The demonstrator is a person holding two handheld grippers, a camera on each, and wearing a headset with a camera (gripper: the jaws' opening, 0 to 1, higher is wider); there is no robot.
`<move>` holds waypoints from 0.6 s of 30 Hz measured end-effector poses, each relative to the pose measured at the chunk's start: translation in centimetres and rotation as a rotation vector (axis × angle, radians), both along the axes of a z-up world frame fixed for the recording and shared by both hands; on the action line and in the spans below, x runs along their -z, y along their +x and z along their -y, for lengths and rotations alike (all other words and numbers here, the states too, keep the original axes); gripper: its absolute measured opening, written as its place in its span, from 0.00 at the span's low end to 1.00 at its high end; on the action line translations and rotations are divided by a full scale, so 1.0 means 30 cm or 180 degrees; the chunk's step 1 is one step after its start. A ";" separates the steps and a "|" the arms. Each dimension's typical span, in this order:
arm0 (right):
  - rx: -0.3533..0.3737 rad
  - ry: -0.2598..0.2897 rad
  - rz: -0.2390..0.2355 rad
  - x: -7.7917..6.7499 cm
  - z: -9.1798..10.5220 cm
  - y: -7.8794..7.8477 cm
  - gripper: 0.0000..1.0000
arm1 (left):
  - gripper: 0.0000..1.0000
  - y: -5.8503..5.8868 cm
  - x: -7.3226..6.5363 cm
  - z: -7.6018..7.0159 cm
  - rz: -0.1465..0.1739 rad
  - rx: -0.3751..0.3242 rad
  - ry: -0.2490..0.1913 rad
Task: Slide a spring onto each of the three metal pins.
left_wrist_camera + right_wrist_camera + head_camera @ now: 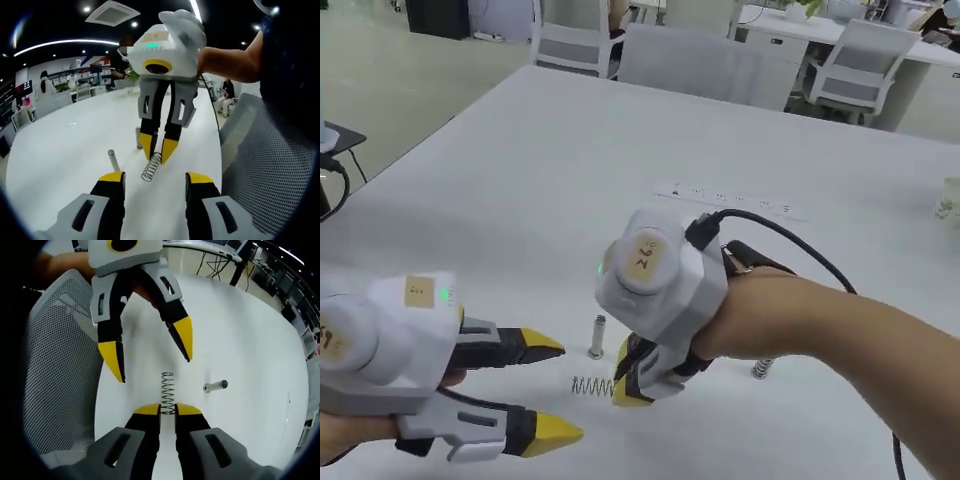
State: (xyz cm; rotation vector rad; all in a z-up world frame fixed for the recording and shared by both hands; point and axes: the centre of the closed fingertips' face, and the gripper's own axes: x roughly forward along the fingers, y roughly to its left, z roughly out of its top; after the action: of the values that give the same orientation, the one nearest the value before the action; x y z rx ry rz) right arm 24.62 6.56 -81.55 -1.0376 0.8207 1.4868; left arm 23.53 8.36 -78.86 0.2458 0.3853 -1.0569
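A loose spring lies flat on the white table. My right gripper points down at its right end. In the right gripper view the jaws are shut on the near end of the spring. A bare upright metal pin stands just behind the spring; it is also the pin to the spring's right. Another pin with a spring on it peeks out from behind my right forearm. My left gripper hovers open at the lower left, facing the spring and the right gripper.
A flat white power strip lies further back on the table. A black cable runs from the right gripper over my forearm. Office chairs stand past the far edge. A mesh chair back is close behind the table's near side.
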 end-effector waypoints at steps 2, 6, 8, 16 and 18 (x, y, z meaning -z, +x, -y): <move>-0.0014 0.0008 0.0014 -0.014 0.003 -0.008 0.08 | 0.40 0.000 -0.002 0.007 0.0015 0.0025 0.0009; -0.0028 0.0019 0.0033 -0.032 0.009 -0.019 0.08 | 0.36 -0.001 -0.013 0.027 0.0062 0.0091 0.0016; -0.0029 0.0018 0.0043 -0.036 0.013 -0.022 0.08 | 0.33 -0.002 -0.018 0.036 0.0090 0.0132 0.0025; -0.0034 0.0023 0.0077 -0.061 0.026 -0.034 0.08 | 0.22 -0.010 -0.029 0.057 0.0146 0.0263 0.0020; -0.0039 0.0016 0.0076 -0.063 0.029 -0.036 0.08 | 0.18 -0.013 -0.031 0.062 0.0158 0.0299 0.0012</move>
State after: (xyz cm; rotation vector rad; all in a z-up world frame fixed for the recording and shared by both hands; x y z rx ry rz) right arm 23.54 5.69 -79.67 -1.0565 0.7945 1.4834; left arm 23.15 6.50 -77.94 0.2953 0.3335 -1.1403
